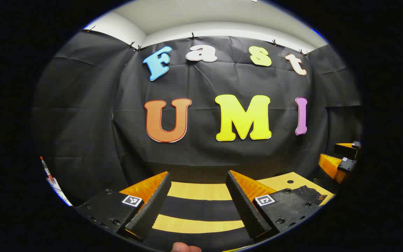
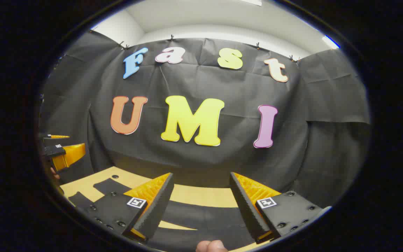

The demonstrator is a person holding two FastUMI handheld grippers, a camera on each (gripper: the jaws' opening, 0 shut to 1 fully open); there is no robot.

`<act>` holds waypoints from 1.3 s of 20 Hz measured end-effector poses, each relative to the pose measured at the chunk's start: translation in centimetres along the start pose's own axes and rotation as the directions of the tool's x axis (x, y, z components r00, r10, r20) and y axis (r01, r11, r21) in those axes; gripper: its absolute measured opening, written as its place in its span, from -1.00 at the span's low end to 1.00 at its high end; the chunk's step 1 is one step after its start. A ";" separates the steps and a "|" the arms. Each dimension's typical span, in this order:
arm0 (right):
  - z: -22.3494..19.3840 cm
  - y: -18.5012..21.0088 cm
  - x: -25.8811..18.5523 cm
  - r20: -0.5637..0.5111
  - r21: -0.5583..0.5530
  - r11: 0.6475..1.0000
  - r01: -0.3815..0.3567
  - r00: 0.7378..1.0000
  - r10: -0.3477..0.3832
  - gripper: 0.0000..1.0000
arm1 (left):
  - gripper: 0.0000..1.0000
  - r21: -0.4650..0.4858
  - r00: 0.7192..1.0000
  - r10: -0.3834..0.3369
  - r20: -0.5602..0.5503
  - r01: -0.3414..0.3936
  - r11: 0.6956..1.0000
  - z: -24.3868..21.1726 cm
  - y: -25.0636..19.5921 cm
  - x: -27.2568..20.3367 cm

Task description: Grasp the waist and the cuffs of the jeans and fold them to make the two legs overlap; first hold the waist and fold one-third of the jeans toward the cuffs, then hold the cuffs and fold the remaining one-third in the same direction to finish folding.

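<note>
Both claws hang released above the table [image 1: 201, 190], left claw [image 1: 198, 203] and right claw [image 2: 199, 206] level and aimed forward, likely poised to drop. The dark jeans [image 2: 201, 217] lie spread flat beneath them, ungrasped.

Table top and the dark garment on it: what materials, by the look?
Table: pale yellow wood or laminate, smooth, faint lengthwise grain, drilled hole near the far corner. Garment: dark matte cloth lying flat in bands, probably denim; weave too blurred to confirm. Both tongs hang open above it.
</note>
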State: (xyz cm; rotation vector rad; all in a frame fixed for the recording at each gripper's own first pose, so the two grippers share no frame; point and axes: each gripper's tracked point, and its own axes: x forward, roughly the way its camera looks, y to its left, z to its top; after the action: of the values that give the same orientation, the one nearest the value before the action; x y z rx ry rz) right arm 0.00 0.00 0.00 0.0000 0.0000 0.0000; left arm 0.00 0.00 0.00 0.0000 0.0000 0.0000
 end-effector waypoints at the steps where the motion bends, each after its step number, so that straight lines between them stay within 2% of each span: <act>1: 0.3 0.1 0.1 0.006 0.002 1.000 0.000 1.000 0.000 0.96 | 1.00 0.006 1.000 0.004 0.006 -0.004 1.000 0.3 0.4 -0.3; 8: 0.8 1.0 0.2 0.021 -0.001 1.000 -0.018 1.000 0.018 0.97 | 1.00 0.010 1.000 0.003 0.010 -0.003 1.000 0.6 0.7 -0.5; 9: 0.8 1.1 0.2 0.022 -0.003 1.000 -0.020 1.000 0.020 0.97 | 0.89 0.014 1.000 0.005 0.011 -0.005 1.000 0.6 0.8 -0.4; 10: 0.9 1.2 0.3 0.025 -0.003 1.000 -0.024 0.999 0.024 0.97 | 1.00 0.017 1.000 0.007 0.014 -0.007 1.000 0.6 0.8 -0.5; 11: 1.0 1.2 0.3 0.025 -0.004 1.000 -0.025 0.999 0.025 0.97 | 0.89 0.018 1.000 0.008 0.015 -0.008 1.000 0.7 0.8 -0.5; 12: 0.9 1.2 0.3 0.026 -0.006 1.000 -0.027 0.999 0.027 0.97 | 1.00 0.018 1.000 0.009 0.015 -0.009 1.000 0.7 0.8 -0.5; 16: 1.0 1.0 0.6 0.028 -0.009 1.000 -0.029 0.999 0.029 0.97 | 1.00 0.015 1.000 0.014 0.016 -0.014 1.000 0.6 0.9 -0.4; 17: 0.9 0.9 0.8 0.026 -0.009 0.999 -0.031 0.999 0.031 0.97 | 0.89 0.011 1.000 0.019 0.013 -0.019 1.000 0.5 1.0 -0.3; 18: 0.7 0.8 0.9 0.021 -0.004 0.999 -0.032 0.999 0.033 0.97 | 1.00 0.006 1.000 0.023 0.009 -0.023 1.000 0.3 0.8 -0.2; 23: 0.0 0.0 1.3 0.004 -0.001 0.999 -0.032 0.999 0.032 0.97 | 1.00 -0.006 1.000 0.022 -0.002 -0.022 1.000 -0.2 0.7 -0.1; 26: -1.3 -1.4 1.4 -0.026 -0.001 1.000 -0.025 0.999 0.025 0.97 | 1.00 -0.014 0.999 0.022 -0.045 -0.023 1.000 -1.8 1.1 0.4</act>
State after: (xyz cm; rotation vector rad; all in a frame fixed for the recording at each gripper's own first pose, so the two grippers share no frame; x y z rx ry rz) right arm 1.35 -1.41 -1.33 -0.0008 0.0261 0.0250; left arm 0.41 1.12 -1.76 -0.0147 0.0451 0.0227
